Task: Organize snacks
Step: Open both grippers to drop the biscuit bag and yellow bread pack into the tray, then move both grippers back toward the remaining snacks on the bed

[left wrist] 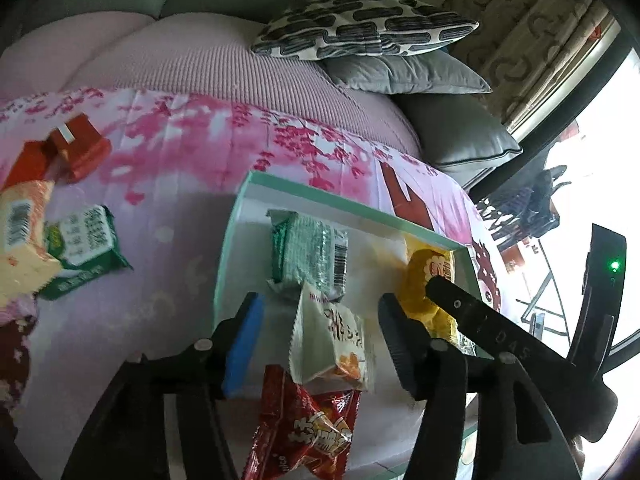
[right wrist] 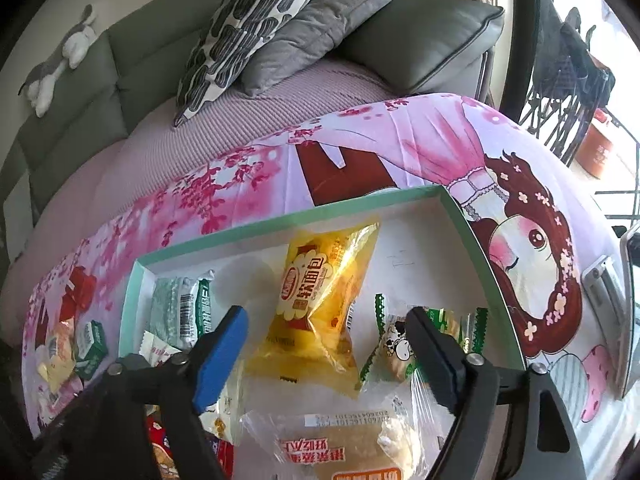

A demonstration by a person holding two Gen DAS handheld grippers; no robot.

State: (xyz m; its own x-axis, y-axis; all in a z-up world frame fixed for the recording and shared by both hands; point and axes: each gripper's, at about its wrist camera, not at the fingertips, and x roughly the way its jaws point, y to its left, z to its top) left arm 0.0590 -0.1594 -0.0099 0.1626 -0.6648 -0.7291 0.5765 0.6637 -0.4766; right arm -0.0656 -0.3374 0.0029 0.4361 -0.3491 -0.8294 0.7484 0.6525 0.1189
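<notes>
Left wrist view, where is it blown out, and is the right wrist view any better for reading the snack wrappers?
Left wrist view: the window at right is blown out white, and the white snack packet looks motion-smeared. Right wrist view: more evenly lit, print on the yellow bread bag is readable, with glare only at the far right edge; both bend straight edges.

The left gripper point(left wrist: 320, 340) has 2 black fingers on black linkage arms joined by round silver pivot screws. One finger carries a blue pad point(left wrist: 244, 344); the other finger point(left wrist: 398, 344) shows a ribbed black face. Another black arm crosses at its right, with small screw holes and faint raised letters. The right gripper point(right wrist: 326, 354) is built alike: black arms, silver screws at the joints, a blue pad point(right wrist: 222, 354) on one finger and a dark face on the other.
</notes>
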